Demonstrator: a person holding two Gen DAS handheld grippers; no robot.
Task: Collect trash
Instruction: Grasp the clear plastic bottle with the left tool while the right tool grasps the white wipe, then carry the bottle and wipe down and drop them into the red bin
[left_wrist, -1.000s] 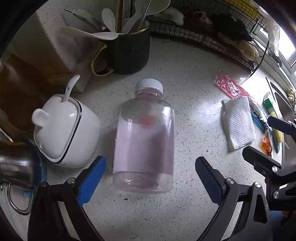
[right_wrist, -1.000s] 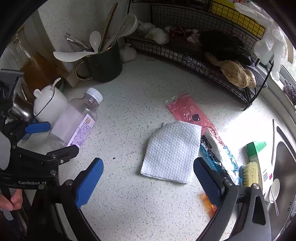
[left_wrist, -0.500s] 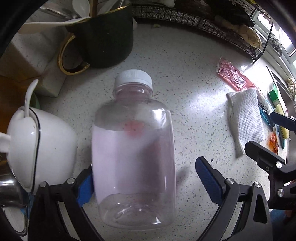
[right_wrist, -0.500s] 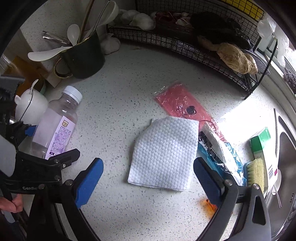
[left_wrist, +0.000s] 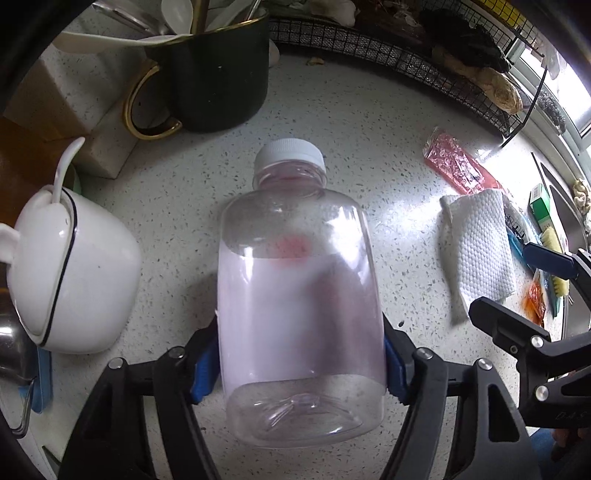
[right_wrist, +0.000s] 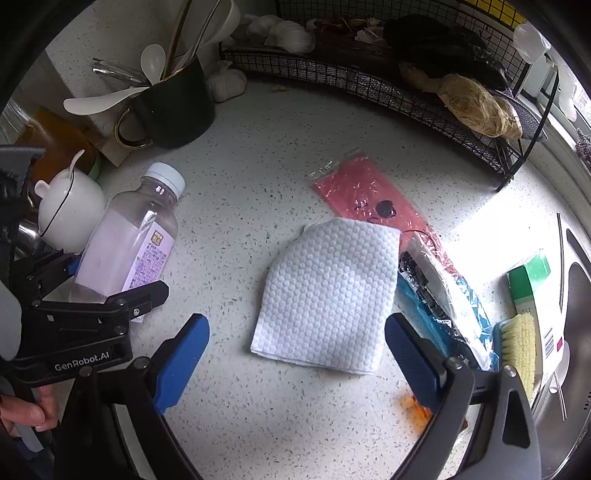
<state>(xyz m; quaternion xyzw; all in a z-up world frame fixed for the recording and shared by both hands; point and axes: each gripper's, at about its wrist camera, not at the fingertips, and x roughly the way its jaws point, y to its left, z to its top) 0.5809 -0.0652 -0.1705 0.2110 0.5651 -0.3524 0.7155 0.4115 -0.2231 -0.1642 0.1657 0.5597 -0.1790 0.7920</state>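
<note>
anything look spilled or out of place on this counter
Yes. A clear bottle lies on its side beside the white pot, between the closing left gripper pads. A paper towel and crumpled red wrapper lie loose, with an orange smear near the right gripper.

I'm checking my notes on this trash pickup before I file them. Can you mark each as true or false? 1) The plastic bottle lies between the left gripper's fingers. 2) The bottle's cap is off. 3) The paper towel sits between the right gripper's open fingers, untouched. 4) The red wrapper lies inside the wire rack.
1) True: the plastic bottle lies on the counter between the closing fingers of the left gripper.
2) False: its white cap is on.
3) True: the paper towel lies flat ahead of the right gripper.
4) False: the red wrapper lies on the counter, in front of the wire rack.
</note>
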